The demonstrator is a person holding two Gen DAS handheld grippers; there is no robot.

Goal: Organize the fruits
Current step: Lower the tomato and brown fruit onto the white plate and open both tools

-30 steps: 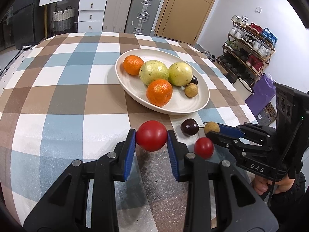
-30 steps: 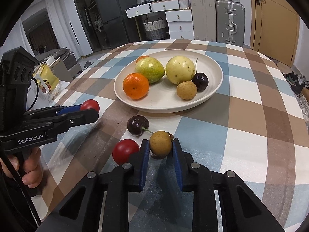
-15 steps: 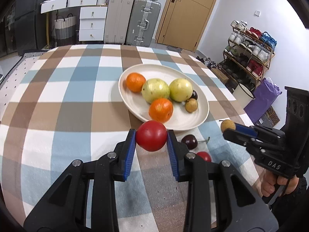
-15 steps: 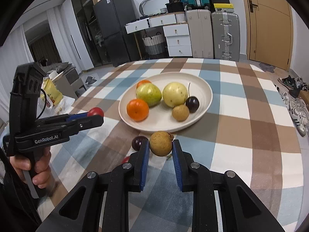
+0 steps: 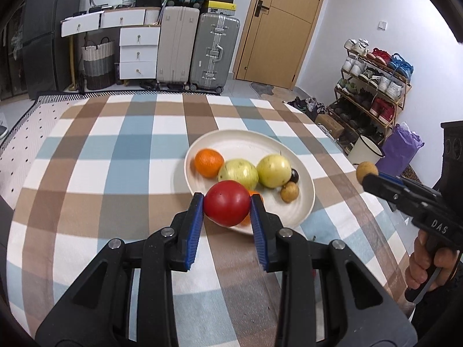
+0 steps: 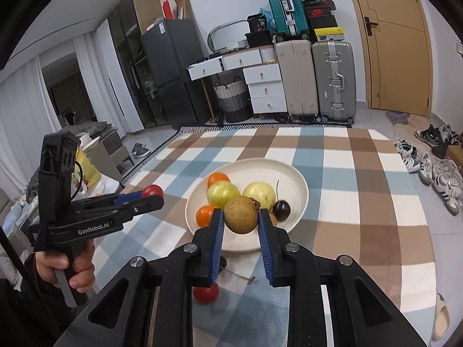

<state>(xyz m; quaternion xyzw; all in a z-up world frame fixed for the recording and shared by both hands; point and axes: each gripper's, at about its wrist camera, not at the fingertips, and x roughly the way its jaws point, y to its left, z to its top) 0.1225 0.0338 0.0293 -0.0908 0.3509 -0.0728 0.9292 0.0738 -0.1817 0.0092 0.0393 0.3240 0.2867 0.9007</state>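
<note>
- Currently the left tongs (image 5: 227, 206) pinch a red tomato (image 5: 227, 203) between their blue pads, lifted clear of the desk (image 5: 86, 173) and seen in front of the near rim of the cream plate (image 5: 301, 211).
- The right tongs (image 6: 241, 215) are pressed onto a small brown round fruit (image 6: 241, 214), also held in the air, just on the near side of the plate (image 6: 295, 179) in the right wrist view.
- On the plate lie two oranges (image 6: 218, 178), two yellow-green round fruits (image 6: 222, 193), a dark cherry (image 6: 281, 210) with its stem up, and another small brown fruit (image 5: 289, 192) beside the cherry.
- Near the plate, on the checked cloth of the desk, a second small red tomato (image 6: 206, 293) lies under the right tongs; something dark sits between it and the plate, mostly hidden by the tongs.
- From the left wrist view the right tongs (image 5: 367, 173) show to the right of the plate, gripped by a hand (image 5: 425, 263).
- From the right wrist view the left tongs (image 6: 152, 194) show to the left of the plate, with a hand (image 6: 65, 263) around the grip.
</note>
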